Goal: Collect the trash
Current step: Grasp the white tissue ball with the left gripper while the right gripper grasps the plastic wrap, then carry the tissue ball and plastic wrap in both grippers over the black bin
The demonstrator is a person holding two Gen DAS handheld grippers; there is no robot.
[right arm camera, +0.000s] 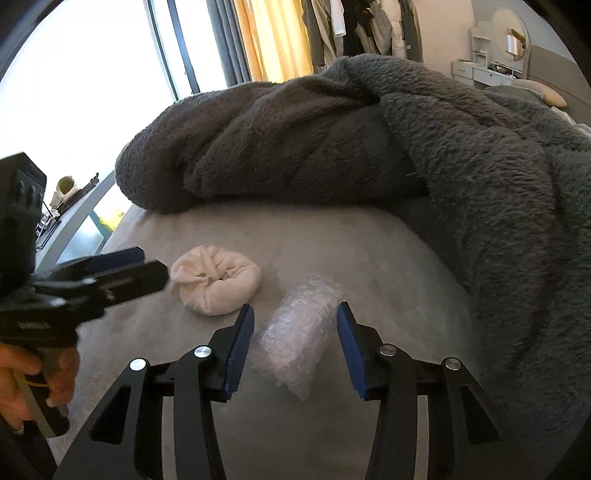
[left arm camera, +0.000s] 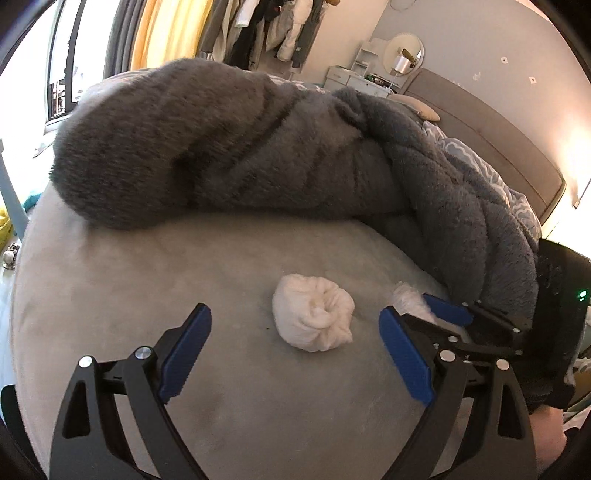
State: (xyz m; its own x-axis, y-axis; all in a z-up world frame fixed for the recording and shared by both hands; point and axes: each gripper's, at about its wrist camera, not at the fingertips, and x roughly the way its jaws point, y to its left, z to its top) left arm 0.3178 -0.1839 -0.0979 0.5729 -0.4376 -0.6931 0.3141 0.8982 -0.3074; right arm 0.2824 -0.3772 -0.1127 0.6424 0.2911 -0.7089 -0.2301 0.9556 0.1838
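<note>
A white balled-up cloth wad (left arm camera: 314, 317) lies on the grey bed sheet (left arm camera: 147, 266), just ahead of my open left gripper (left arm camera: 295, 321), between its blue fingers (left arm camera: 184, 350). It also shows in the right wrist view (right arm camera: 216, 284). A crumpled clear bubble-wrap piece (right arm camera: 299, 332) lies between the blue fingers (right arm camera: 240, 350) of my open right gripper (right arm camera: 295, 314), which is not closed on it. In the left wrist view the bubble wrap (left arm camera: 406, 299) peeks out beside the right gripper (left arm camera: 436, 314). The left gripper (right arm camera: 122, 266) shows at the left of the right wrist view.
A bunched dark grey fleece blanket (left arm camera: 258, 147) lies across the bed behind both items and wraps round the right side (right arm camera: 498, 184). A headboard (left arm camera: 498, 140), a dresser with a round mirror (left arm camera: 402, 51), hanging clothes (left arm camera: 258, 26) and a window (right arm camera: 92, 74) are beyond.
</note>
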